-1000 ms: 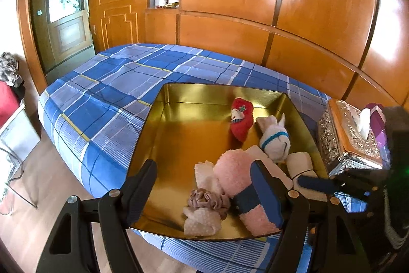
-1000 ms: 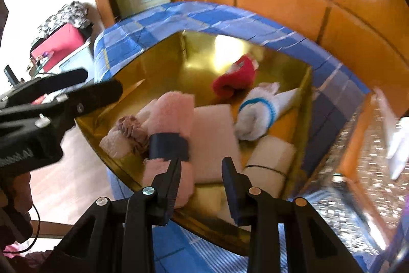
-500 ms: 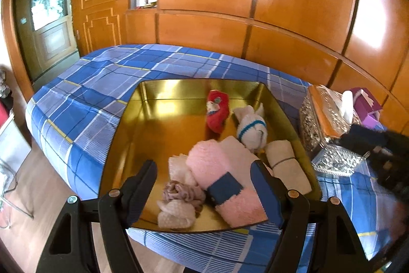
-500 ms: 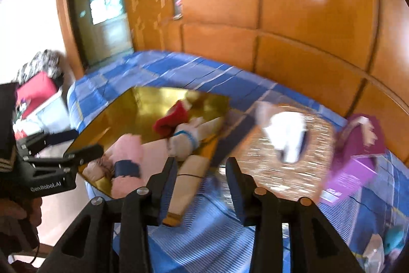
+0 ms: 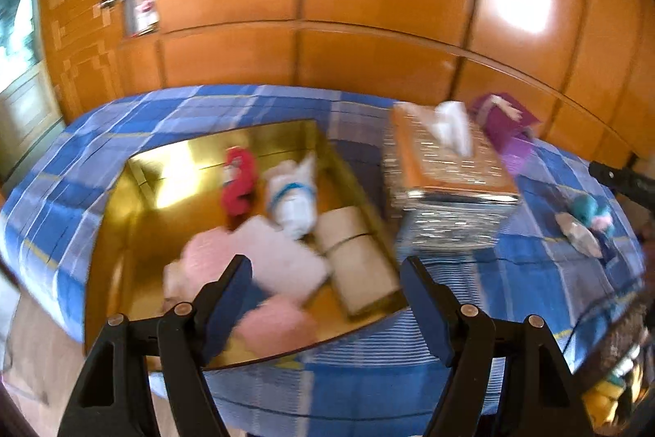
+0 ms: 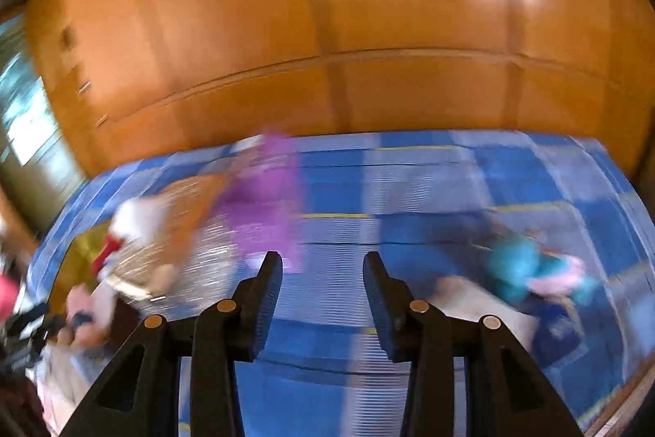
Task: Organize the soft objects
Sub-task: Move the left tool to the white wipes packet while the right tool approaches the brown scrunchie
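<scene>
Both grippers have swung rightward, off the gold tray and toward loose soft things at the bed's right side.

Right gripper (image 6: 322, 275), jaws partly open and empty, now faces a teal-and-pink soft toy (image 6: 528, 267) lying on the blue plaid bed (image 6: 389, 187); left gripper (image 5: 325, 275), jaws wide open and empty, hovers over the gold tray's (image 5: 135, 199) near rim. Counted in the tray: one red plush (image 5: 238, 181), one white plush (image 5: 292, 193), one beige roll (image 5: 354, 252), and pink towels, too blurred to count. Outside it, one toy beside a pale cloth (image 5: 579, 234). It looks light and squashy; best pinched across its bulk, as a loose edge would likely slip free.
</scene>
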The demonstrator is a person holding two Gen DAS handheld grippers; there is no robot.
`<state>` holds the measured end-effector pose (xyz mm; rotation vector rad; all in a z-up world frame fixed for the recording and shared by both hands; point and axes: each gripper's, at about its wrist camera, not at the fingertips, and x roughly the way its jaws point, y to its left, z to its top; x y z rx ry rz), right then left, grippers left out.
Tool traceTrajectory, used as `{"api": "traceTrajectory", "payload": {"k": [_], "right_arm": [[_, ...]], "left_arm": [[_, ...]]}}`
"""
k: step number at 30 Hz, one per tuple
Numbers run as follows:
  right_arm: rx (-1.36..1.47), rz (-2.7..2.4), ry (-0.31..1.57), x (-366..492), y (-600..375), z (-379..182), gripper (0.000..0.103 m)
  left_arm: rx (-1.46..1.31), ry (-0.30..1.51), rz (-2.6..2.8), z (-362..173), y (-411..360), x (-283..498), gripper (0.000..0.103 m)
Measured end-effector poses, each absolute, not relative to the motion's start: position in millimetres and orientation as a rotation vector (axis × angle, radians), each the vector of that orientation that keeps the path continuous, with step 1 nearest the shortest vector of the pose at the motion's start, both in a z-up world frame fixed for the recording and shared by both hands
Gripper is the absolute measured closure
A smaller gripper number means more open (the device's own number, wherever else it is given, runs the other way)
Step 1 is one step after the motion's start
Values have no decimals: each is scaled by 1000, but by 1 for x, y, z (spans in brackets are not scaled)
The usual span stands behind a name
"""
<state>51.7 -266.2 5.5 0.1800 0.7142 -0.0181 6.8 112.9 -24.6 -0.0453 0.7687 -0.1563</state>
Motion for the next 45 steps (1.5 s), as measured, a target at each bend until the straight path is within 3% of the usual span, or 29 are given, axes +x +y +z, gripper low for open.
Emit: {"api": "traceTrajectory", "payload": {"k": [11, 16, 23, 29, 45], "right_arm": [[535, -437, 666, 2, -435, 11, 62], [539, -427, 687, -7, -444, 7, 62], [541, -394, 682, -7, -452, 6, 62], [587, -410, 654, -19, -476, 8, 62], [656, -393, 694, -17, -525, -11, 62]], "left_arm": [[169, 785, -558, -9, -23, 8, 28], [312, 774, -675, -8, -87, 15, 27], [531, 733, -784, -20, -170, 30, 11], [721, 672, -911, -35, -236, 40, 6], [949, 677, -1154, -81, -342, 77, 5]]}}
